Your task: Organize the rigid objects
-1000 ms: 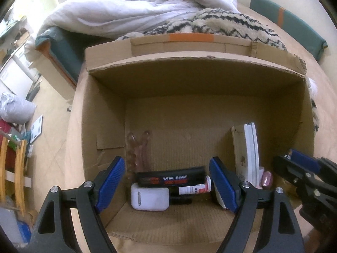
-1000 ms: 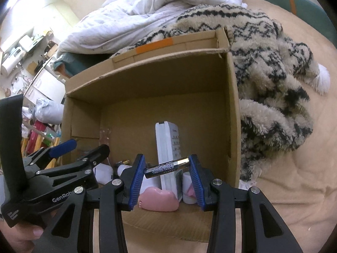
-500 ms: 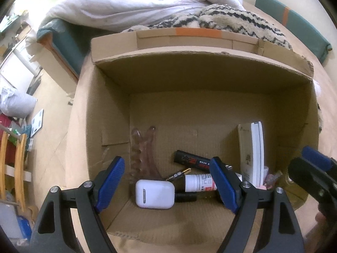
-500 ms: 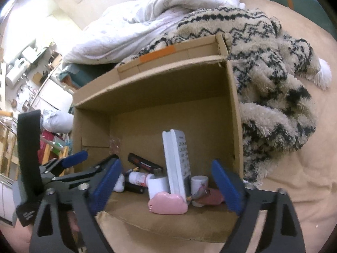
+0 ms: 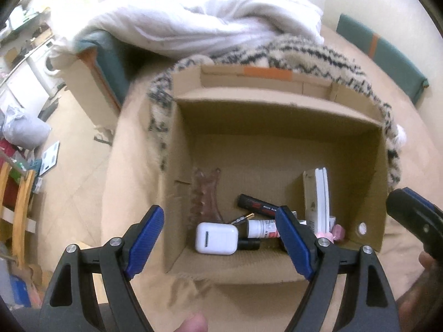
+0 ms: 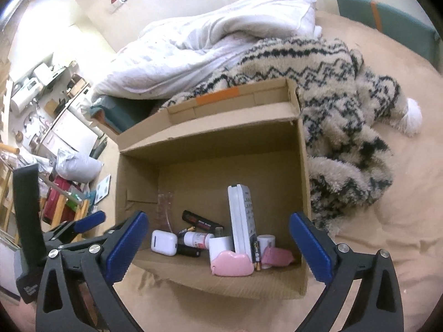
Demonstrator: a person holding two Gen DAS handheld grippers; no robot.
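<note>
An open cardboard box (image 6: 221, 166) lies on the bed and holds several small items. A white remote (image 6: 242, 215) stands upright in it, and a black-and-gold battery (image 6: 257, 254) leans beside the remote. Nearby lie a pink case (image 6: 232, 265), a white earbud case (image 5: 216, 238), a black marker (image 5: 257, 206) and a white bottle (image 5: 263, 228). My right gripper (image 6: 218, 221) hovers above the box's near edge with its jaws opening wide and nothing between them. My left gripper (image 5: 218, 221) is open and empty over the box's left half.
A clear pink comb (image 5: 203, 193) leans on the box's left wall. A patterned fuzzy blanket (image 6: 346, 96) and a white duvet (image 6: 207, 36) crowd the box's back and right. The tan bedsheet (image 6: 387, 235) spreads to the right. The floor and cluttered shelves lie at the left.
The right gripper opened and let go of the battery, which now stands in the box by the remote. The black marker shifted toward the box's back. Both grippers rose and drew back.
</note>
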